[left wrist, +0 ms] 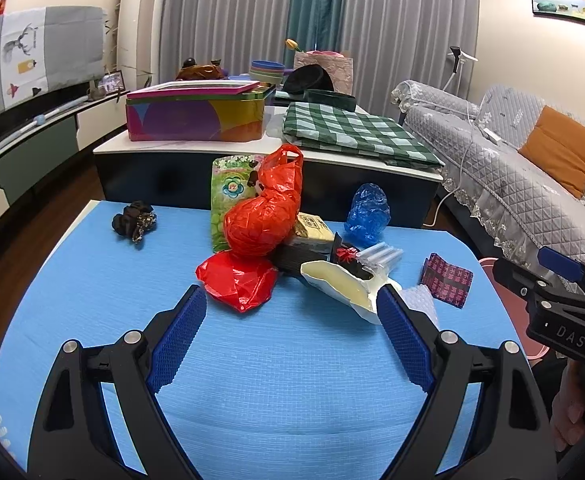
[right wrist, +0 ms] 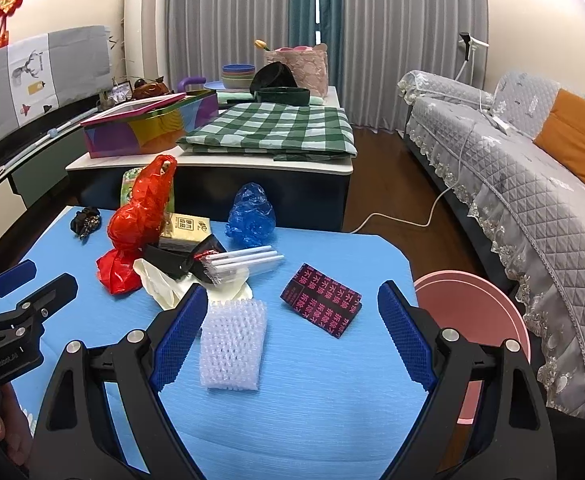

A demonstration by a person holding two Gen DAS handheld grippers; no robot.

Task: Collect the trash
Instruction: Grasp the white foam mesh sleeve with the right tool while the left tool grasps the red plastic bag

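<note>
One foam net (right wrist: 232, 346), perhaps two red bags (right wrist: 134, 232).

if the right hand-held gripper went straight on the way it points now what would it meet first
Most likely the white foam net sleeve, lying on the blue mat between the open right hand-held gripper jaws, nearer its left finger. Depth is hard to judge; the dark printed packet lies just beyond.

The left gripper (left wrist: 291, 305) points forward and somewhat downward, its 2 blue-padded jaws spread wide with nothing between the pads. The right gripper (right wrist: 291, 304) has the same tilt and also stands wide apart, gripping nothing. In the left view the right gripper sits at 3 o'clock, a hand (left wrist: 580, 408) below it. In the right view the left gripper sits at 9 o'clock.
</note>
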